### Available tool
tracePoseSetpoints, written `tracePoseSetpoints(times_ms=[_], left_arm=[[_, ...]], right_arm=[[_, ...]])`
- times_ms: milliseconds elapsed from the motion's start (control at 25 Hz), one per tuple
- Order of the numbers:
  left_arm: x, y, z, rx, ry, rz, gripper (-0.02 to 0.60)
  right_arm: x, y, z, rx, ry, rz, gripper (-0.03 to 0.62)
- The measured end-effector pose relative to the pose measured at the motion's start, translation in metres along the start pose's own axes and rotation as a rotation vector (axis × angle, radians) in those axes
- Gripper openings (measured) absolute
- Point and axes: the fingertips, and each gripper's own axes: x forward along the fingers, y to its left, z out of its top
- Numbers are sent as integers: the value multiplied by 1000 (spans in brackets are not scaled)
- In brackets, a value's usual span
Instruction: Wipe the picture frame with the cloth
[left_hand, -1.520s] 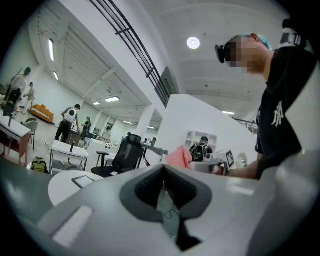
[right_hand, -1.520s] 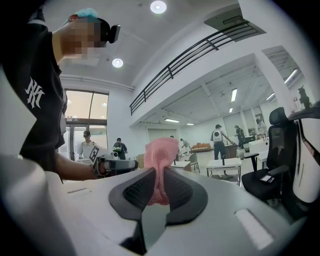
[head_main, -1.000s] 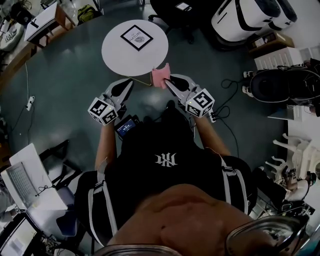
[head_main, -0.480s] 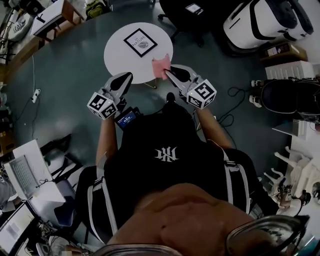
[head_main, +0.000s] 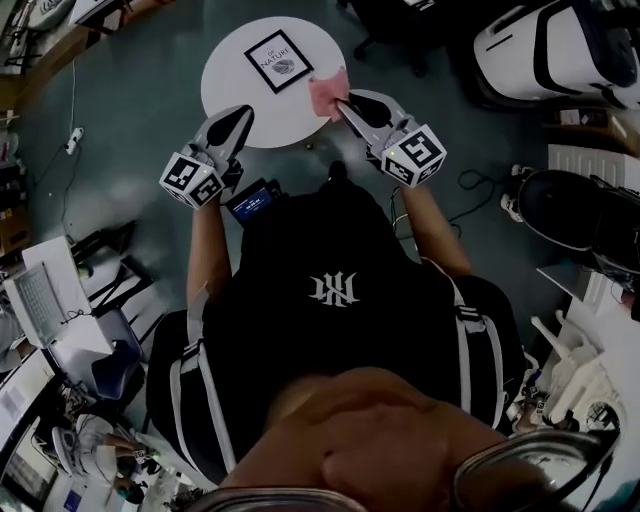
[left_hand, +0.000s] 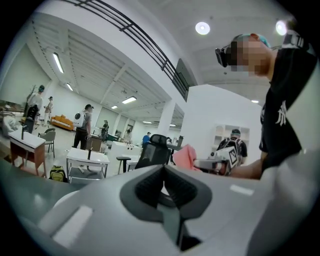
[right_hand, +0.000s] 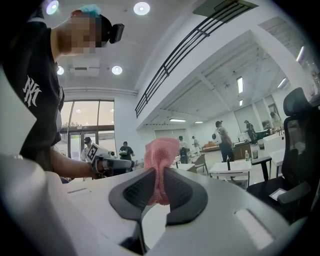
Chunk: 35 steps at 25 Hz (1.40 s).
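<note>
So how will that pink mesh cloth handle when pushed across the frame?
Probably soft and floppy: the pink mesh cloth bunches where the right gripper pinches it. Likely light, held by one pinch. Its open weave should drag, not slip, on the black picture frame.

cloth (right_hand: 161, 150): pink open-mesh fabric, rough weave.
right gripper (right_hand: 158, 175): matt grey plastic shell, dark ribbed pads (right_hand: 135, 195).
table (head_main: 222, 95): smooth white top.
picture frame (head_main: 278, 60): dark matt border, white print.

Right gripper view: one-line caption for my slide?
Right gripper shut on the pink cloth, held up in a bright open office.
</note>
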Motion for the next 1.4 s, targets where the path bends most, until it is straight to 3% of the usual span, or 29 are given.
tracePoseSetpoints(times_ms=[320,800,1080,1400], left_arm=[[19,20,-9,16,67,132,3],[35,69,-36,-57,80,153,3],[40,125,-50,-123,91,157,3],[43,205,-79,-269,144,162,15]], right_arm=[[5,-50,-16,30,12,53,51],[57,-63,-36,26,101,126,51],[97,-82,-44,26,163,103,51],[160,-112,-54,56,237,-11,52]])
